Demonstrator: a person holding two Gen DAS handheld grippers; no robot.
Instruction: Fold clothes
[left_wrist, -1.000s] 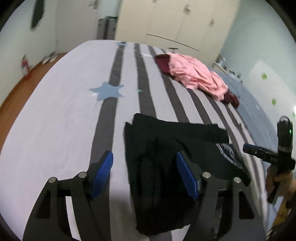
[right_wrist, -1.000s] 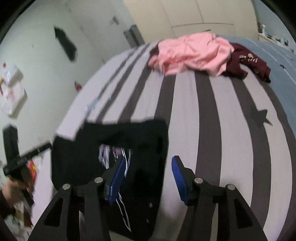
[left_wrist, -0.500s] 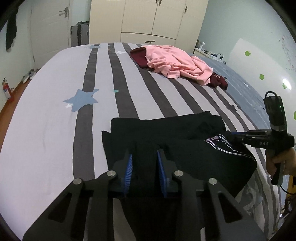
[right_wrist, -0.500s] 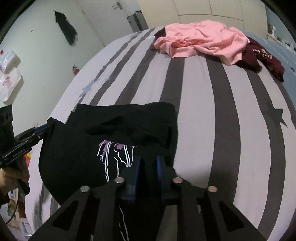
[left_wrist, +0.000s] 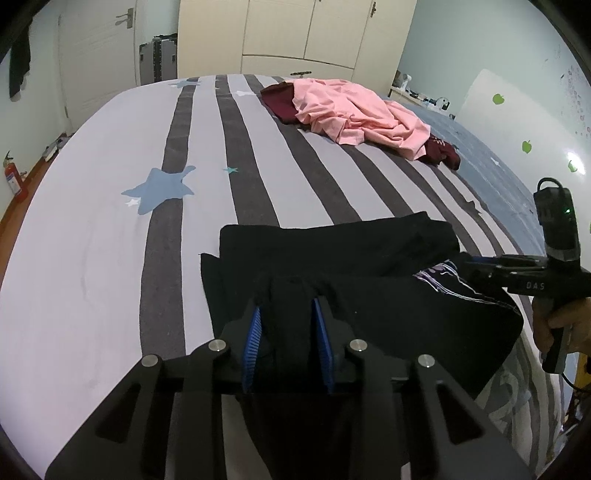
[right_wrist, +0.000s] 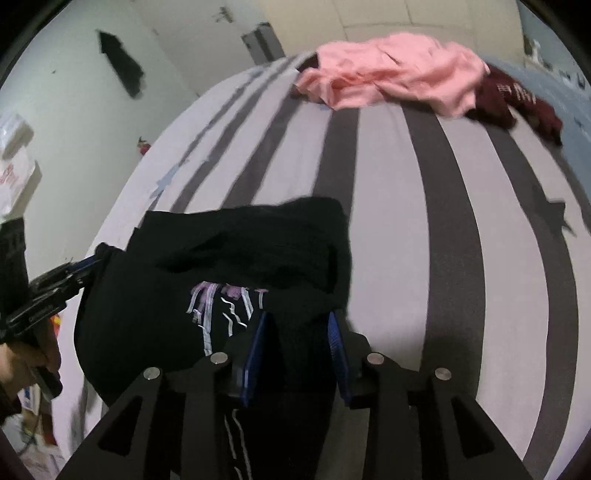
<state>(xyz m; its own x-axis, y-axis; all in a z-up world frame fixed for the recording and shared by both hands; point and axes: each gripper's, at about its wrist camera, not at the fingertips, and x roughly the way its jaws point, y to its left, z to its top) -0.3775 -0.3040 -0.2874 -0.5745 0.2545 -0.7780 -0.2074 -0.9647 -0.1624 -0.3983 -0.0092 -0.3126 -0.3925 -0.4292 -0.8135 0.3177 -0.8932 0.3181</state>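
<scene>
A black garment (left_wrist: 369, 291) with a pale print lies partly folded at the near edge of the striped bed (left_wrist: 110, 229). My left gripper (left_wrist: 286, 317) is shut on its near left edge and holds it raised. My right gripper (right_wrist: 299, 332) is shut on its near right edge; the garment also shows in the right wrist view (right_wrist: 221, 266). The right gripper shows in the left wrist view (left_wrist: 476, 266), and the left gripper in the right wrist view (right_wrist: 88, 264), each pinching a corner of the cloth.
A pink garment (left_wrist: 354, 114) lies over a maroon one (left_wrist: 280, 99) at the far side of the bed. Cream wardrobes (left_wrist: 295, 33) and a suitcase (left_wrist: 159, 59) stand beyond. A red fire extinguisher (left_wrist: 13, 177) stands on the floor at left.
Both grippers were open over the black garment, then closed on its near edge. They now hold it lifted, and its near half has risen off the bed.
</scene>
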